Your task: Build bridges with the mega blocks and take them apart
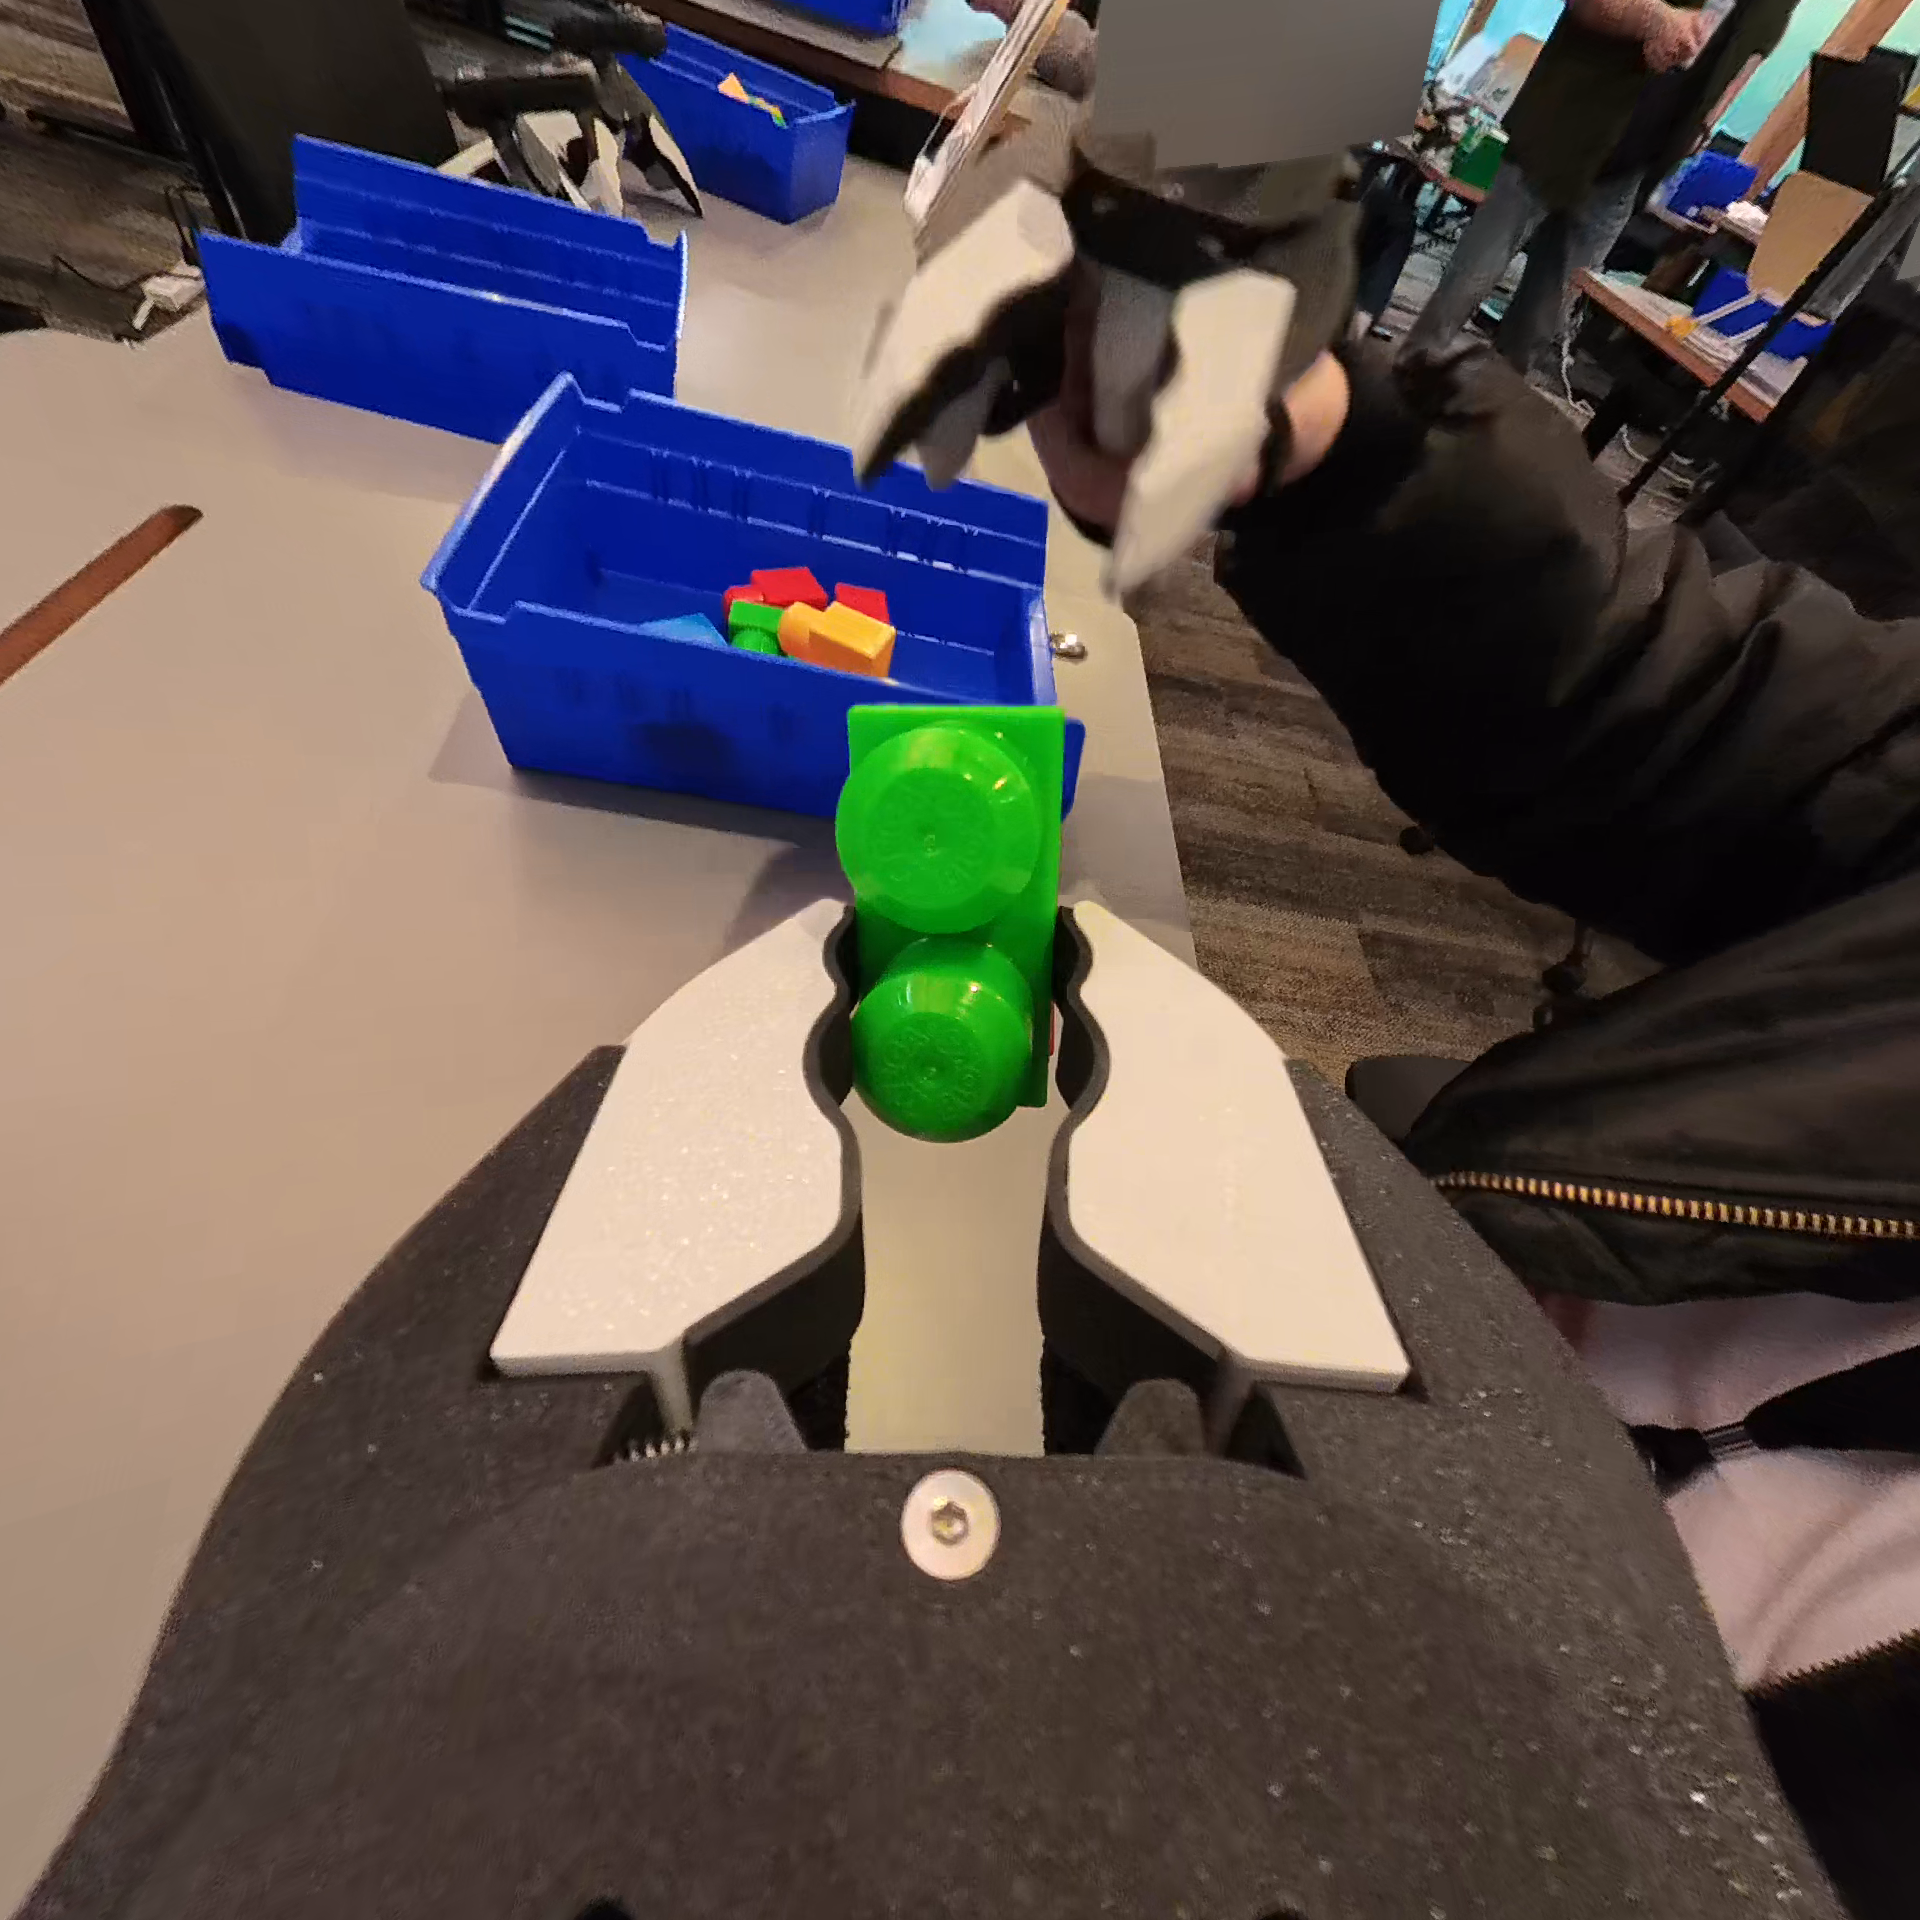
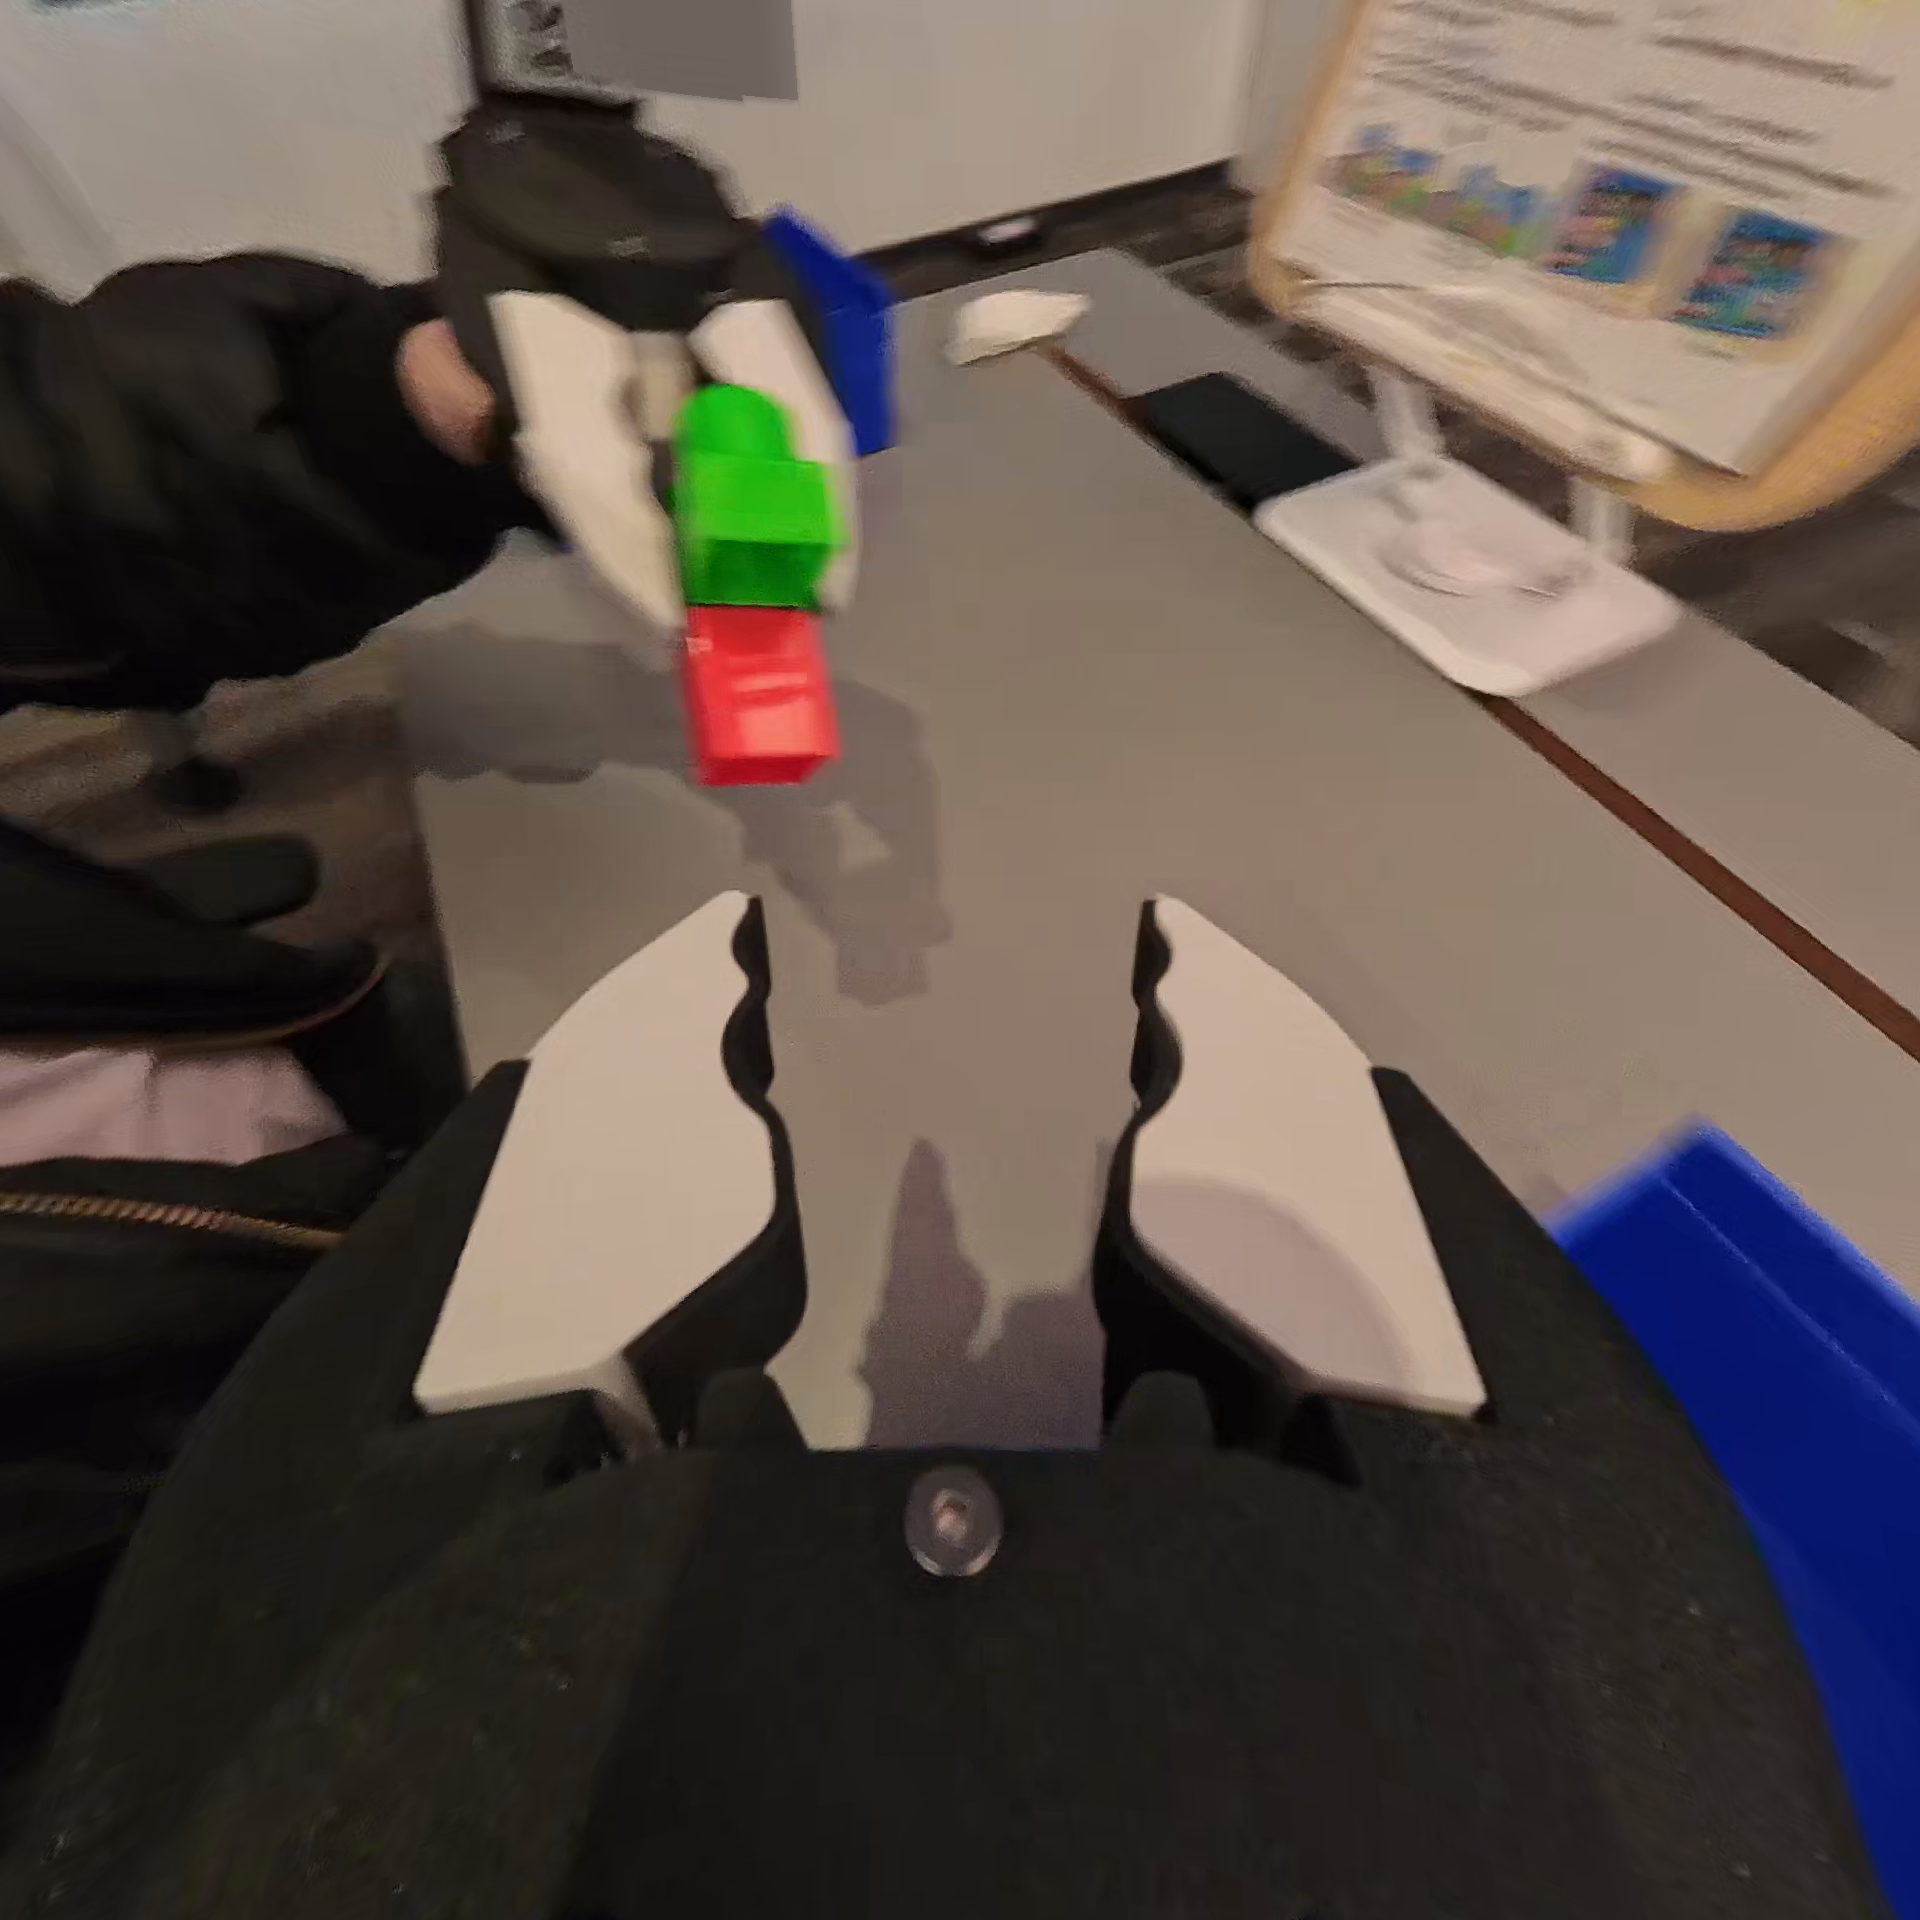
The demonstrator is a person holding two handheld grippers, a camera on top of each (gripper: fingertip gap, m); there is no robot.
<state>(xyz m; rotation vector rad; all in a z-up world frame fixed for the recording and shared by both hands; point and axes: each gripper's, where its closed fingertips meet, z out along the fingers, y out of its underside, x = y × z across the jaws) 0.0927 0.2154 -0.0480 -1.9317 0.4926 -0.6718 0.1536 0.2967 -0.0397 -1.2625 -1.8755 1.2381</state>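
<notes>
My left gripper (image 1: 956, 935) is shut on a green two-stud block (image 1: 951, 894), held above the grey table (image 1: 260, 935) with its studs facing the camera. The right wrist view shows the same left gripper (image 2: 758, 592) holding the green block (image 2: 753, 509) with a red block (image 2: 764, 696) stuck under it. My right gripper (image 2: 951, 925) is open and empty above the table (image 2: 1091, 727). It also shows in the left wrist view (image 1: 1018, 520), raised over the table's right edge, blurred.
A blue bin (image 1: 582, 707) holding several red, green, orange and blue blocks (image 1: 821, 623) stands just beyond the green block. Two more blue bins (image 1: 436, 301) stand farther back. A blue bin corner (image 2: 1766, 1403), a white stand (image 2: 1475, 592) with a poster board and a black phone (image 2: 1236, 431) lie right.
</notes>
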